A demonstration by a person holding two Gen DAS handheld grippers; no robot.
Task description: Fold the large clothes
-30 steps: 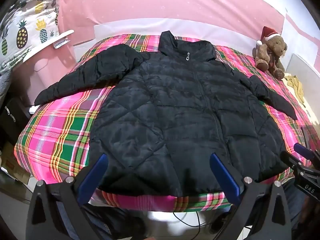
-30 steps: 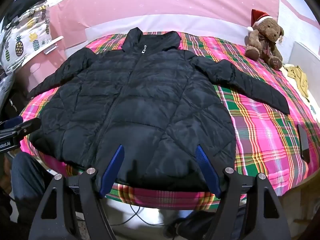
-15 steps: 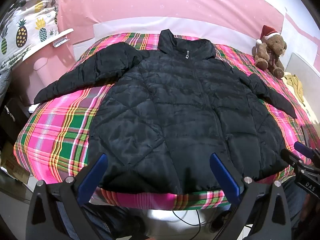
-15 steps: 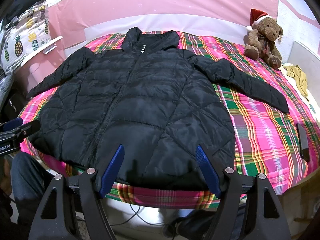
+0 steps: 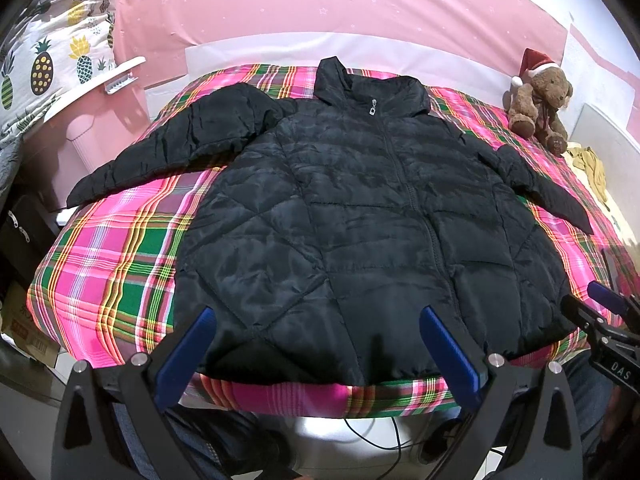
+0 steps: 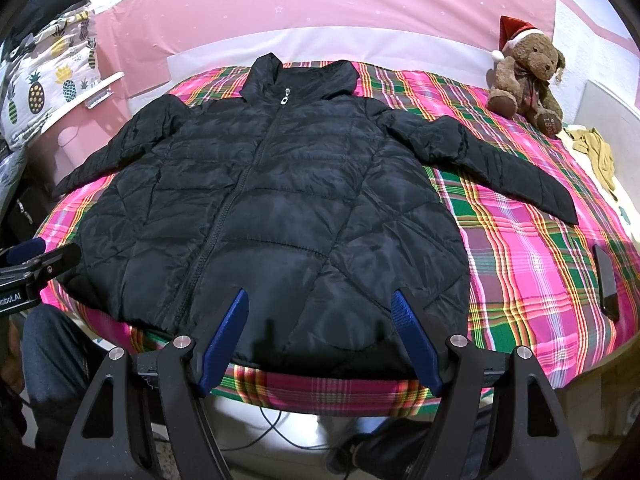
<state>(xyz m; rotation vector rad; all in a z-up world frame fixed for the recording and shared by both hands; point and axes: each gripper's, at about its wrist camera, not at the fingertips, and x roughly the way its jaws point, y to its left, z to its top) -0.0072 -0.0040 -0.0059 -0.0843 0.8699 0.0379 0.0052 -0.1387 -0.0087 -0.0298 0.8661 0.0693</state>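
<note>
- On the plaid bedspread (image 5: 116, 264): black quilted jacket (image 5: 360, 232), face up, zipped, collar away from the cameras, both sleeves spread outward.
- Shell: glossy padded fabric, diamond and horizontal stitching; metal zip pull (image 6: 285, 100) at collar.
- Left gripper (image 5: 320, 344): jaws wide apart, empty, above the hem.
- Right gripper (image 6: 320, 340): jaws wide apart, empty, above the hem.
- Far right corner: plush bear (image 6: 526, 80), red hat.
</note>
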